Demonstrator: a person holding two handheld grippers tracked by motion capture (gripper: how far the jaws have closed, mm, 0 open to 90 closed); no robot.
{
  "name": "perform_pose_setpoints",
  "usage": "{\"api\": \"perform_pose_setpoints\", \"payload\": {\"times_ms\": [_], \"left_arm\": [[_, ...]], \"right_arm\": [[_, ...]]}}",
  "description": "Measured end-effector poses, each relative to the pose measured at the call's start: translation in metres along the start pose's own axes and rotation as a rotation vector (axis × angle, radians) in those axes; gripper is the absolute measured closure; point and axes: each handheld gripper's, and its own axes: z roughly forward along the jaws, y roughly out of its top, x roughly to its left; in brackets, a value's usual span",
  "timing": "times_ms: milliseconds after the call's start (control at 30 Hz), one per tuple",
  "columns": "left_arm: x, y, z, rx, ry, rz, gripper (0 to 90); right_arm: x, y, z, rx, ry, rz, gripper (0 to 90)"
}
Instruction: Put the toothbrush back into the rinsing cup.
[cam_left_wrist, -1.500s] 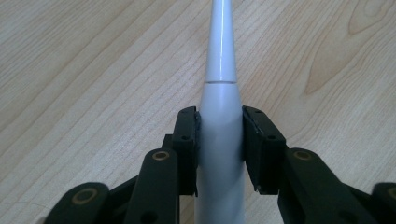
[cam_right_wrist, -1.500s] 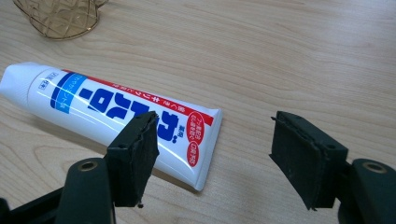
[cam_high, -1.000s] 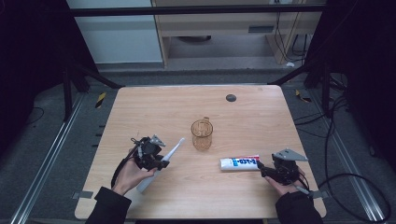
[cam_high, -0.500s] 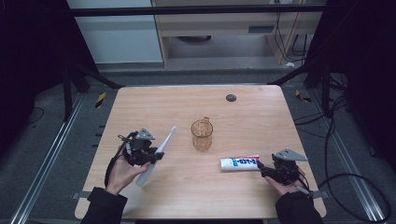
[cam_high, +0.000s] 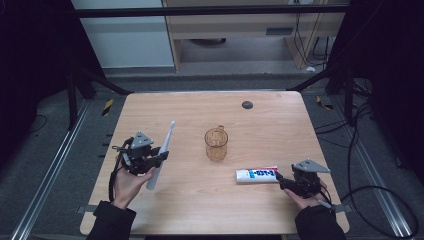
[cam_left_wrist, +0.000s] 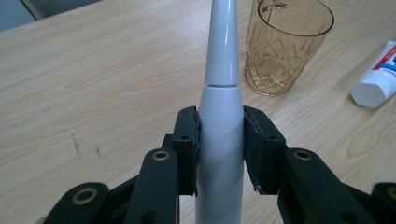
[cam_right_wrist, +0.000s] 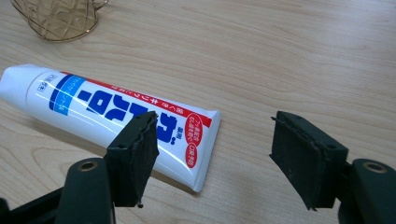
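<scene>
Left gripper view showed my left gripper (cam_left_wrist: 219, 144) clamped on the white electric toothbrush (cam_left_wrist: 221, 107), both pads flat against the thick handle just below the seam where the slim neck began. In the high view the toothbrush (cam_high: 162, 152) stood tilted over the left half of the tabletop (cam_high: 190, 210), head pointing toward the far edge. I judged it rigid, smooth and somewhat slippery, heavier at the handle than at the neck; the handle was the proper place to hold, and a grip on the neck would risk slip or strain at the joint.

My right gripper (cam_right_wrist: 219, 158) stood open with nothing between the pads. The toothpaste tube (cam_right_wrist: 112, 116) lay flat near the right front corner, its crimped end just ahead of one pad. I judged the tube soft and light; it should be taken across the flat crimped end or lightly at mid-body, since hard pressure could force paste toward the cap.

The amber glass cup (cam_high: 216, 144) stood upright at mid-tabletop, apart from both; fragile, easily tipped.
</scene>
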Motion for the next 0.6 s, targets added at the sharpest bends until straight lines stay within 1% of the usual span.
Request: {"api": "perform_pose_setpoints", "payload": {"times_ms": [167, 333, 467, 533, 600], "left_arm": [[-0.001, 0.000, -0.005, -0.066, 0.044, -0.023, 66.9], [-0.006, 0.003, -0.011, -0.130, 0.080, -0.027, 66.9], [-0.007, 0.010, -0.015, -0.195, 0.103, -0.038, 66.9], [-0.008, 0.014, -0.016, -0.230, 0.112, -0.041, 66.9], [-0.009, 0.020, -0.016, -0.258, 0.120, -0.044, 66.9]], "right_arm": [[0.001, 0.000, 0.000, 0.000, -0.002, 0.002, 31.4], [0.001, 0.000, 0.000, -0.005, -0.008, 0.003, 31.2], [0.001, 0.000, -0.001, -0.007, -0.013, 0.013, 31.0], [0.000, 0.000, -0.001, -0.010, -0.016, 0.011, 30.9], [0.000, 0.000, -0.001, -0.008, -0.016, 0.019, 30.9]]}}
